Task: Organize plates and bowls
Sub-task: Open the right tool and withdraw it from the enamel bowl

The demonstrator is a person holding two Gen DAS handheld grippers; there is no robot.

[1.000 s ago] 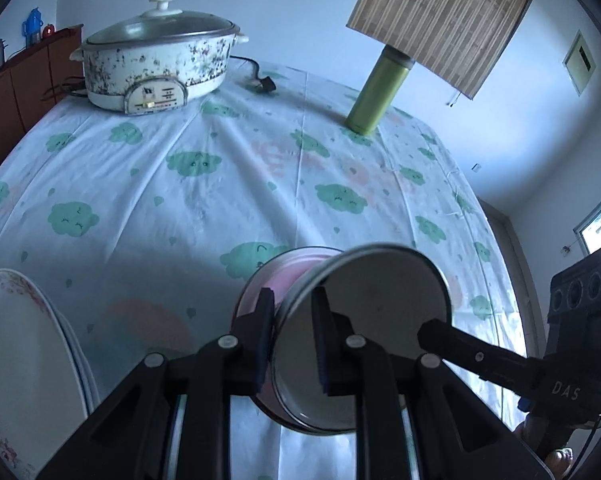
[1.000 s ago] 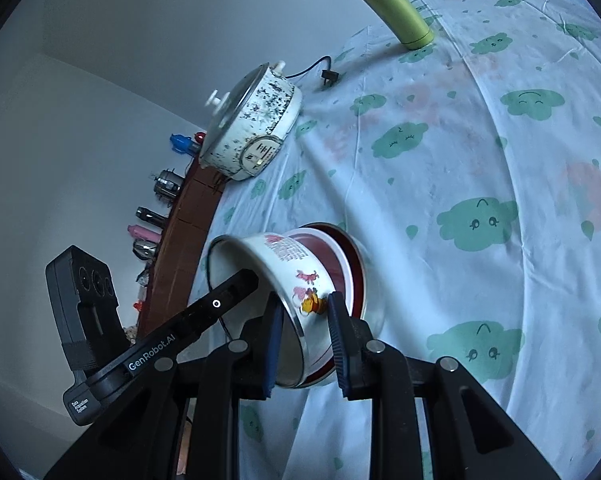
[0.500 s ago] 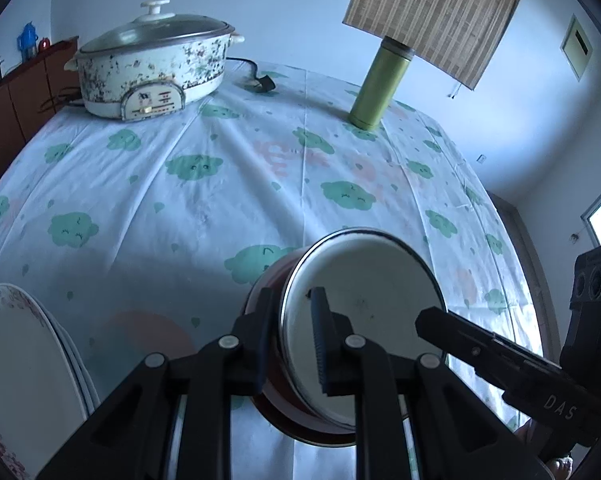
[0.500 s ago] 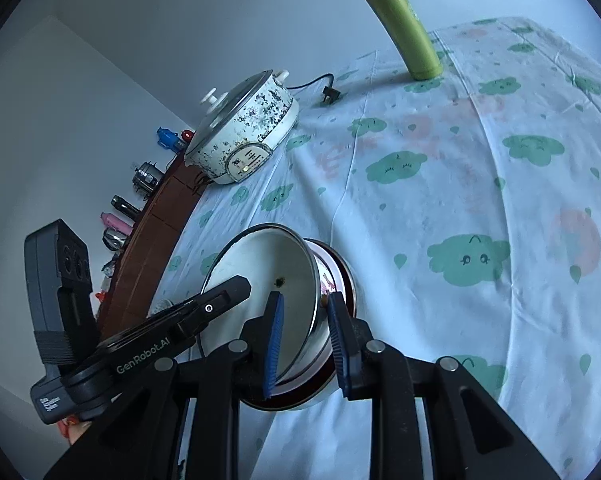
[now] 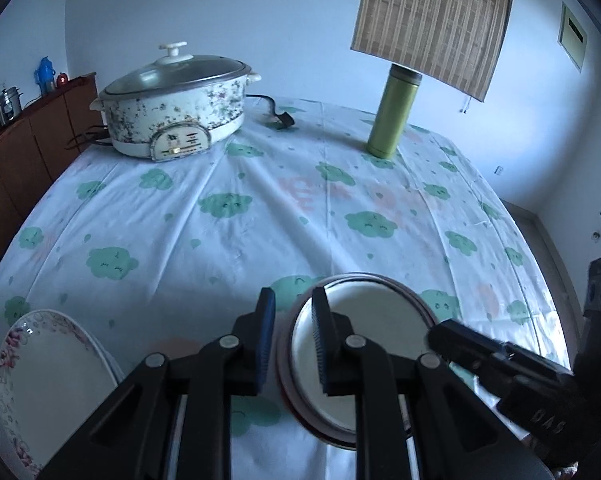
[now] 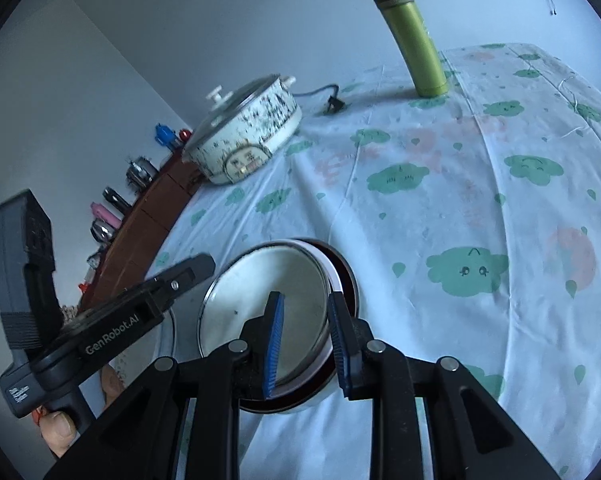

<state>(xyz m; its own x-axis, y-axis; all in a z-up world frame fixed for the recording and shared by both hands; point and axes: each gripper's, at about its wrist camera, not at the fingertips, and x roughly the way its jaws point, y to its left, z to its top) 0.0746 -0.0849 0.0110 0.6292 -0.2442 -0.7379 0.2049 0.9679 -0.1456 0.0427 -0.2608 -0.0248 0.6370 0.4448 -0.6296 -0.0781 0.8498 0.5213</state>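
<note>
Upper left of the left view sits a speckled white electric cooker with glass lid [image 5: 174, 100]; a green metal flask [image 5: 394, 114] stands upper right on the cloud-print cloth over the counter [image 5: 228, 232]. A floral-rimmed white plate [image 5: 48, 384] lies lower left. Half a second ago both tools were clenched on the white enamel bowl [image 5: 364, 344]; now the left tool [image 5: 292, 340] is released, and the right tool [image 6: 306, 340] too. The bowl is nested in the dark red bowl [image 6: 346, 276], its rim between each tool's spread fingers, lower centre of both views.
</note>
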